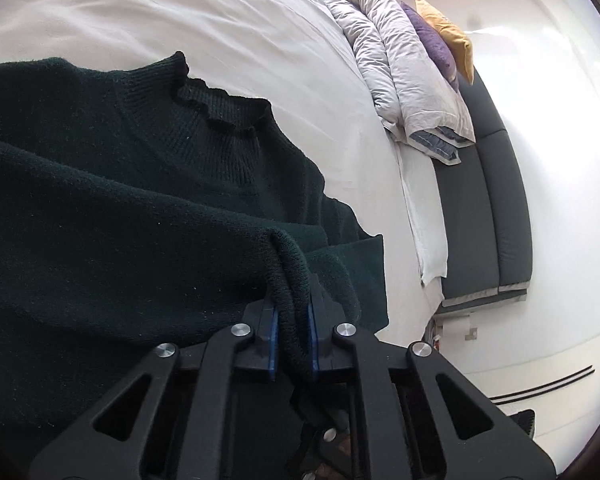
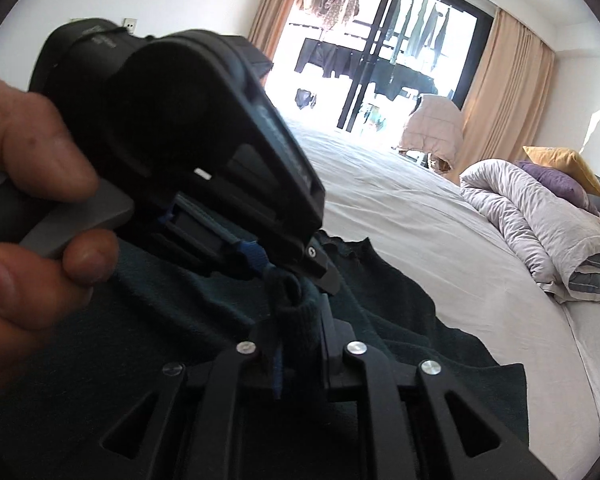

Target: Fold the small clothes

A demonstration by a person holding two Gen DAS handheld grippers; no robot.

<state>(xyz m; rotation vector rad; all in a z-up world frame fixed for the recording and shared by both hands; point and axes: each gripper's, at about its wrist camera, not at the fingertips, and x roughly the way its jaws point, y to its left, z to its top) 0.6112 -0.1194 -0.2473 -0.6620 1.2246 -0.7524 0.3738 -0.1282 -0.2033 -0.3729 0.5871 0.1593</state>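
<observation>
pinching the ribbed sleeve cuff with the left gripper, both blue pads pressed together on the knit with almost no gap; holding the same cuff also with the right gripper, where the thick rib fills the space between the pads and seems pressed from both sides, though less tightly; meeting nearly tip to tip over this cuff, with a hand around the handle of the left tool in the right wrist view.

resting flat on the white bed sheet, the dark green sweater, with the frilled collar pointing away toward the far side of the bed and the sleeve already drawn across the body; lying well apart from the rolled duvet at the head end.

judging the step as the sleeve fold, probably a passing of the cuff from one claw to the other; not yet folded in the body.

calling next for a release by only one claw, then a low, slow carry of the cuff across the chest, keeping the sleeve straight and without a twist; minding the loose knit, likely to stretch or catch on a pad when pulled too hard.
</observation>
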